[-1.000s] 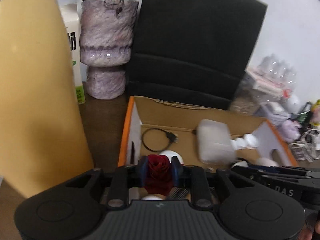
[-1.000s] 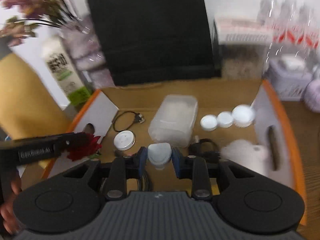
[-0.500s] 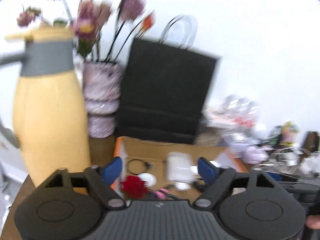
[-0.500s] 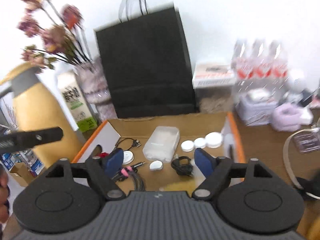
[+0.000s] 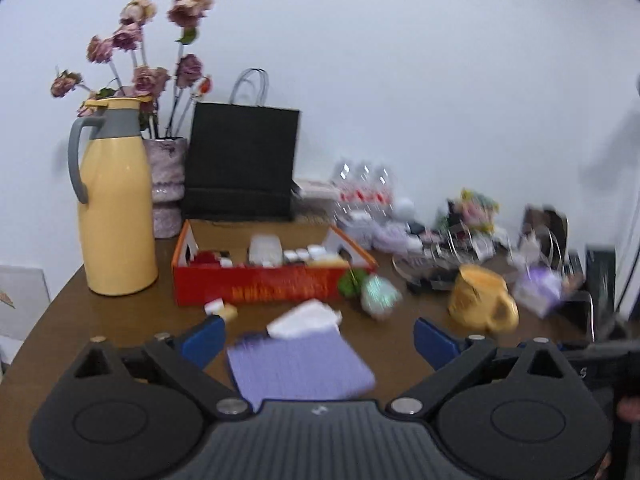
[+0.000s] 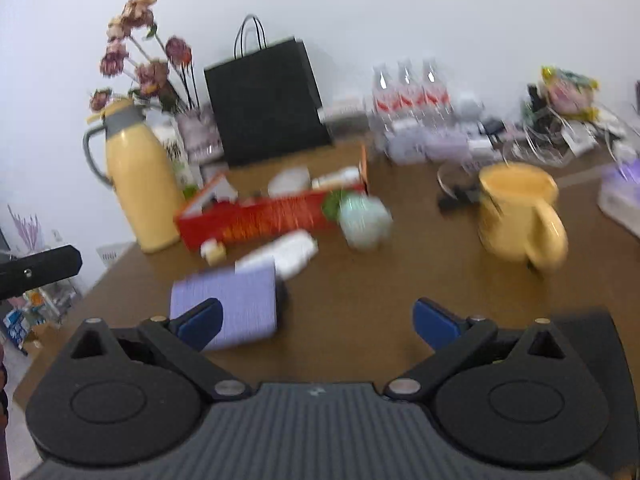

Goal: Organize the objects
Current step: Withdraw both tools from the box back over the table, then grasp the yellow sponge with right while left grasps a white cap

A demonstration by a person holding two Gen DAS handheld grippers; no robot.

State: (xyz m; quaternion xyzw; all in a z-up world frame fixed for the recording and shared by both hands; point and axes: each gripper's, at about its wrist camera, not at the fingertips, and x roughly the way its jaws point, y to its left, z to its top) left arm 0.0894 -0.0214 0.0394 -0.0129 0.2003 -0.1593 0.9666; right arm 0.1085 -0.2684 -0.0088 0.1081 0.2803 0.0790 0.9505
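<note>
The orange cardboard box [image 5: 272,286] [image 6: 276,220] stands on the brown table with the red rose [image 5: 206,257] and small white items inside. In front of it lie a purple notebook [image 5: 300,364] [image 6: 230,306], a white packet [image 5: 304,318] [image 6: 286,252], a small white and yellow item [image 5: 220,309] [image 6: 213,251] and a pale green pot with a plant [image 5: 378,294] [image 6: 362,218]. A yellow mug [image 5: 482,304] [image 6: 520,214] stands to the right. My left gripper [image 5: 318,340] and right gripper [image 6: 316,322] are open, empty and held well back from the box.
A yellow thermos jug [image 5: 114,200] [image 6: 138,176], a vase of dried flowers [image 5: 166,184] and a black paper bag [image 5: 242,164] [image 6: 266,100] stand behind the box. Water bottles [image 6: 406,96], wire baskets [image 5: 460,248] and clutter fill the back right.
Both grippers have opened, leaving the rose and the white piece in the box, then pulled back and up away from it. The whole table now shows.
</note>
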